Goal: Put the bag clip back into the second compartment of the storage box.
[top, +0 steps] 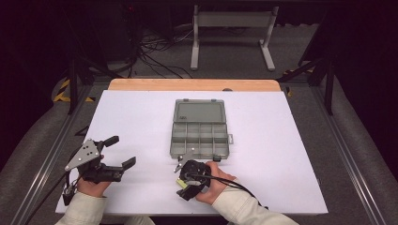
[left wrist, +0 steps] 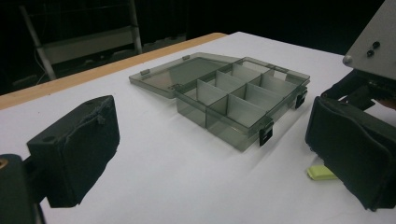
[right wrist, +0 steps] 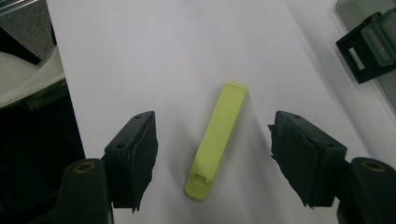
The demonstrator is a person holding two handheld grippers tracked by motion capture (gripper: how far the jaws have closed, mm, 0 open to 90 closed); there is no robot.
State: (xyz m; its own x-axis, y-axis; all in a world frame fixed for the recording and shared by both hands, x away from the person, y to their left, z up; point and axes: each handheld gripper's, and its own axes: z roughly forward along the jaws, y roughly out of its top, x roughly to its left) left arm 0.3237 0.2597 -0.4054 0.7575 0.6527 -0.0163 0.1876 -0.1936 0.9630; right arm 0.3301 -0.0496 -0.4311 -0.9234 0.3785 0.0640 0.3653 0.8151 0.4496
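The right gripper [right wrist: 212, 154] straddles the lime clip [right wrist: 215, 140] — jaws apart, untouched; in the high view its body hides the clip.

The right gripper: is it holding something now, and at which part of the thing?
Nothing is held. The right gripper has its jaws open on either side of the yellow-green plastic strip, which lies flat on the white table, with gaps on both sides.

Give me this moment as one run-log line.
right gripper: open, astride yellow-green clip, not gripping | left gripper: open, idle | organizer box: lid open
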